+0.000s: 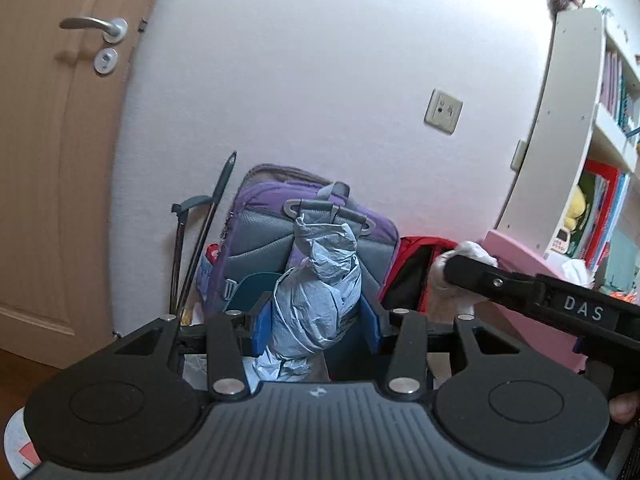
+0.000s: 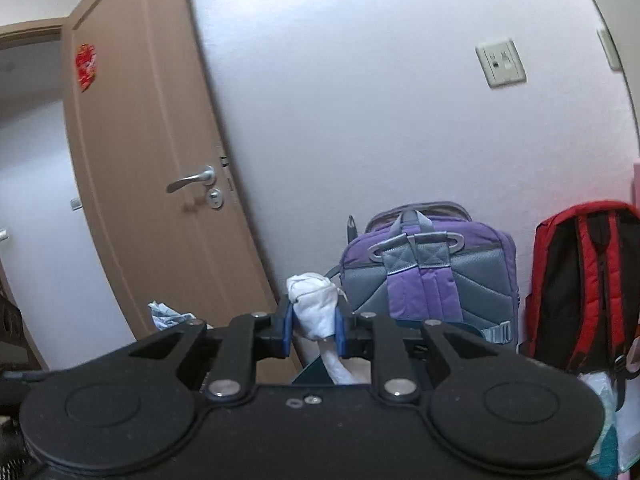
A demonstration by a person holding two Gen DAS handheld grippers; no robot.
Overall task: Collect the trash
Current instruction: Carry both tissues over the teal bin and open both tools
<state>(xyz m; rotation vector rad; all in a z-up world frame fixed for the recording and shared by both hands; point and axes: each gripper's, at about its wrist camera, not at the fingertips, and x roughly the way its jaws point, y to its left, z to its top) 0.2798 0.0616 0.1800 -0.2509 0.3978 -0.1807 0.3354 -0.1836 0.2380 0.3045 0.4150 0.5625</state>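
- The step now looks like carrying trash: each gripper holds a bunched-up piece, lifted in front of the purple backpack.
- The left gripper has its blue fingers part way open and squeezed onto the blue-grey bag. The scrunched plastic sticks up past the fingers and covers the middle of the purple backpack.
- The right gripper has its fingers closer together, pinching the white bag. In its own view this sits just left of the purple backpack.
- In the left view, the right gripper reaches in from the right of the purple backpack, with the white bag at its tip.
- No trash bin shows in either view.
- I think the next move needs both grips kept tight while the trash goes to a bin. The thin plastic could slip out.
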